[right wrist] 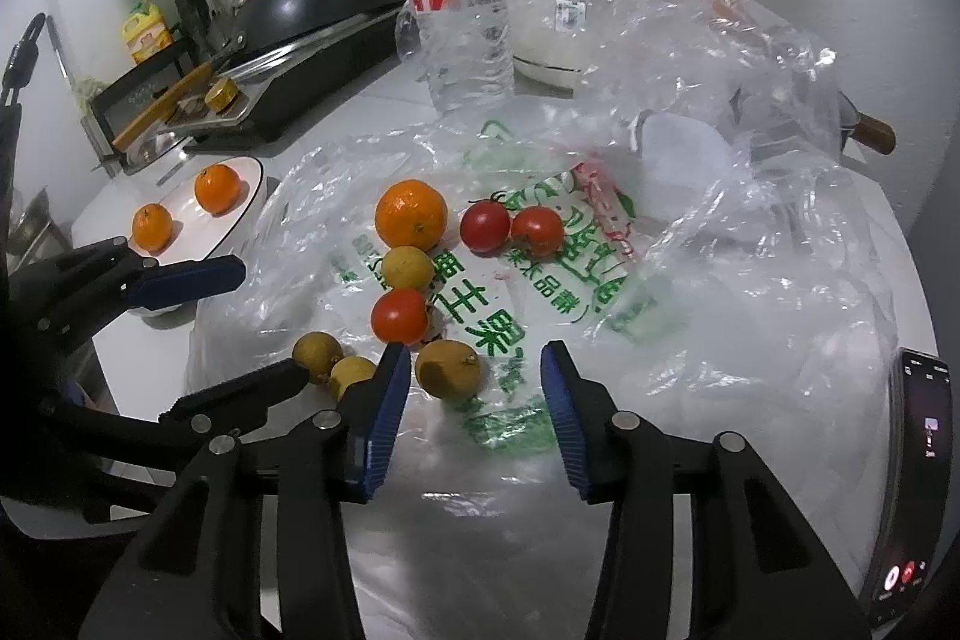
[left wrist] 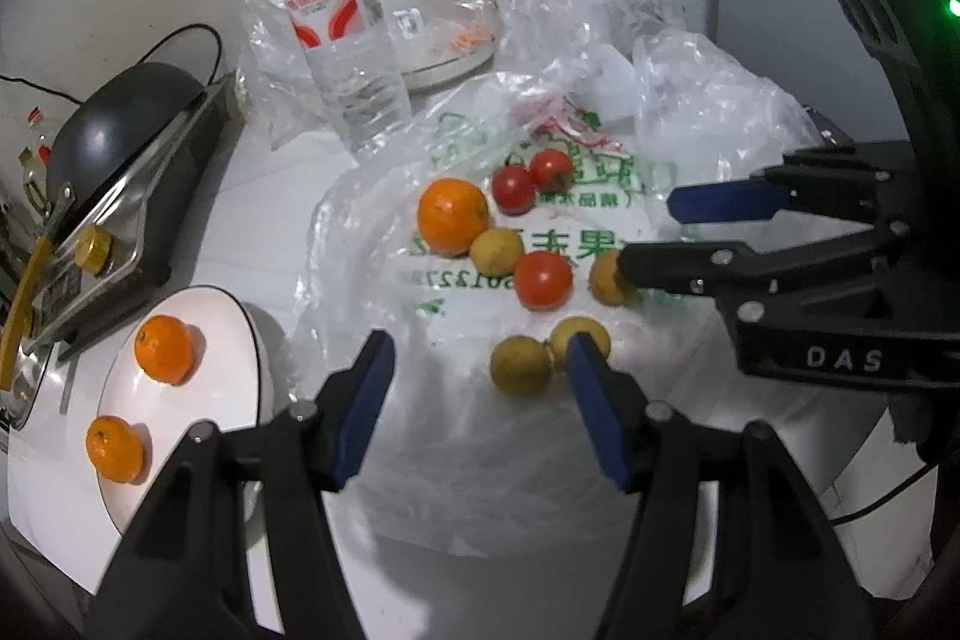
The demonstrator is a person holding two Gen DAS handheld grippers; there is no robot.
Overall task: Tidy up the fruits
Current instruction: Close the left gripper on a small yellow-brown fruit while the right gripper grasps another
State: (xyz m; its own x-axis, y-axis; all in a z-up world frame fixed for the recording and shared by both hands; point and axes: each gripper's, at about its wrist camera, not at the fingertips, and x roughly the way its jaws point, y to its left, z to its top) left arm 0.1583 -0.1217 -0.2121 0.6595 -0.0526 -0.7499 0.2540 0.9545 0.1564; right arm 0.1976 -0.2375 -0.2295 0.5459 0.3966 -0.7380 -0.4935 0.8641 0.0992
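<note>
Both the left gripper (left wrist: 480, 364) and right gripper (right wrist: 474, 376) stood open and empty above small yellow fruit (right wrist: 449, 369), probably light, round, roll-prone, best pinched across its middle.

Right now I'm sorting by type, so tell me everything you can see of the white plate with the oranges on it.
The white plate is round and glossy, ceramic by its look, with a thin dark rim. It sits flat at the counter's left edge, beside the printed plastic bag and in front of a black appliance. Two small oranges rest on it, apart. No claw touches it.
</note>
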